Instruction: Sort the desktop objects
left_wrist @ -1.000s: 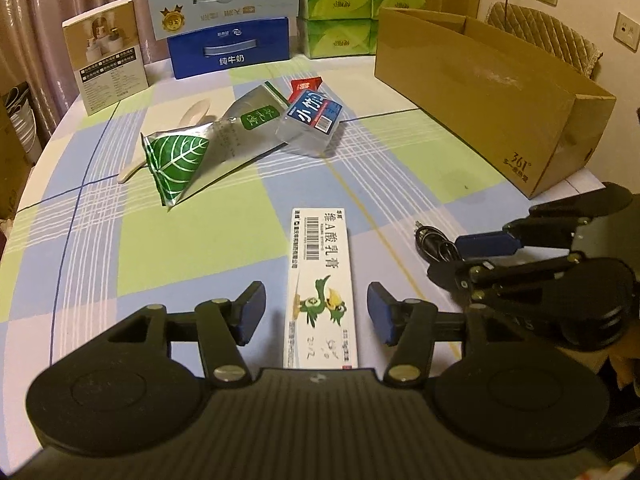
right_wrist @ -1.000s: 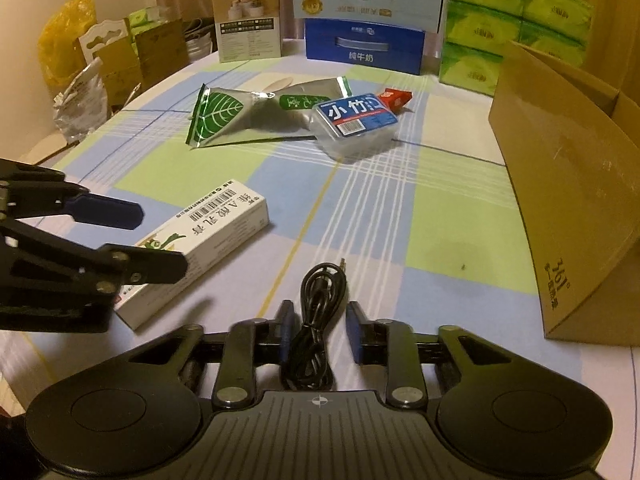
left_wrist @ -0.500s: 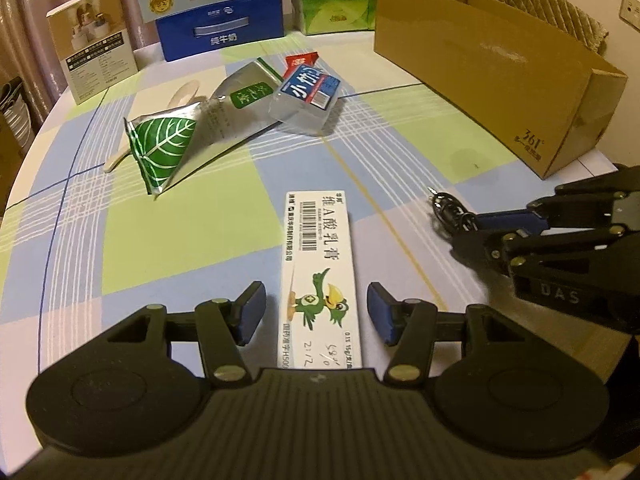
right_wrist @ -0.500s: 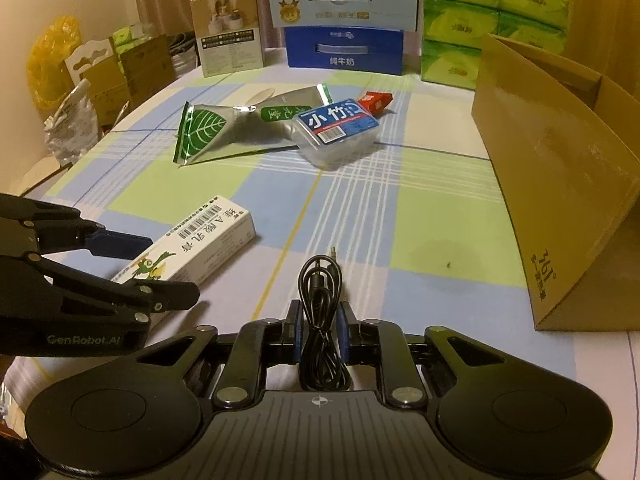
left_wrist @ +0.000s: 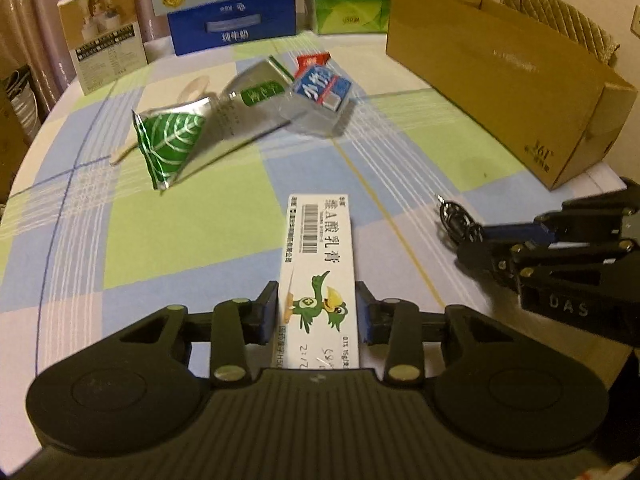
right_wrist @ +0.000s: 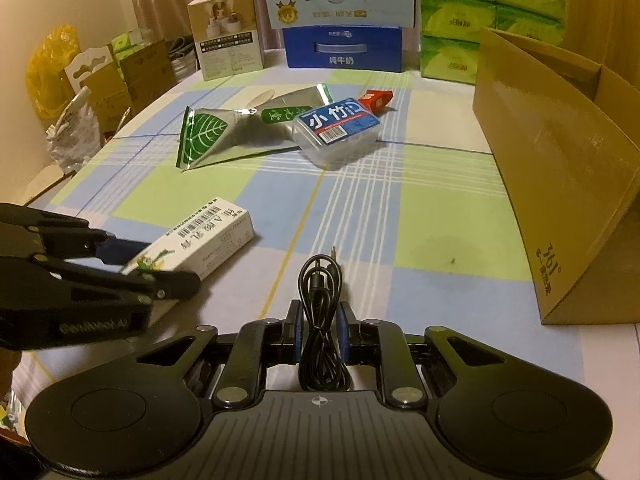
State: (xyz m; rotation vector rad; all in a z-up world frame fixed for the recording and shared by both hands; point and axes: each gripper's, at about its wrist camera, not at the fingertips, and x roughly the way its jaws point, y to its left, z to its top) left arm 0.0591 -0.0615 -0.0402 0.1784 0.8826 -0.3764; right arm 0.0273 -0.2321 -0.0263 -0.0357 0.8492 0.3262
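Since a second ago, both tongs have closed: the left tongs (left_wrist: 318,314) now pinch the white ointment box (left_wrist: 320,264) by its near end, and the right tongs (right_wrist: 319,326) clamp the coiled black cable (right_wrist: 320,312). Both things lie on the checked surface (right_wrist: 420,208), well apart from the cardboard box (right_wrist: 560,152).

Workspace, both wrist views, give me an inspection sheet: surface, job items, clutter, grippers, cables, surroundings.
Surface: checked tablecloth, flat.
Job's things: ointment box; coiled black cable; foil pouch; clear floss case; small red packet; open cardboard box at the right.
Clutter: pale spoon behind the pouch.
Grippers: left hand-held gripper shut on the ointment box; right hand-held gripper shut on the cable.
Cables: only the held one.
Surroundings: milk cartons, tissue packs, yellow bag.
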